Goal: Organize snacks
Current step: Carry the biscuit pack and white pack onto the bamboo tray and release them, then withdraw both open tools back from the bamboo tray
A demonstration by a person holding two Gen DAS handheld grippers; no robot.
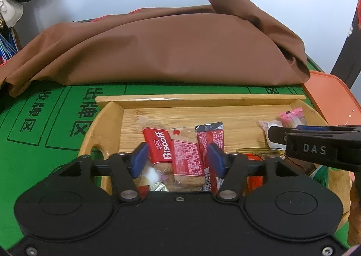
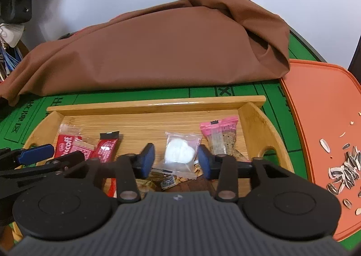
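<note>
Left wrist view has the left claw (image 1: 178,159) low in the middle of the frame, its blue pads spread wide and empty over a wooden tray (image 1: 203,101) on the green tabletop (image 1: 40,120). Between the pads lie a red Biscoff packet (image 1: 159,147), a second biscuit packet (image 1: 188,161) touching it, and a dark red sachet (image 1: 211,136) just to the right. At the right edge of the frame the right claw (image 1: 277,137) reaches in from the side.

Right wrist view shows that claw (image 2: 176,161) low in the centre, also wide and holding nothing, its pads on either side of a clear packet with a white heart-shaped sweet (image 2: 179,153). A pink wrapped snack (image 2: 222,136) lies just right of it, and more wrappers sit hidden under the claw body. At the right edge an orange tray (image 2: 315,89) carries scattered sunflower seed shells (image 2: 345,168). A brown cloth (image 2: 158,52) is heaped across the upper part of the frame.

Both claws look poised to pick, so the step in hand seems to be choosing a snack. Next, each claw would need to drop onto one packet alone and close on its crinkly film without catching a neighbour; the overlapping biscuit packets make that the harder grab.
</note>
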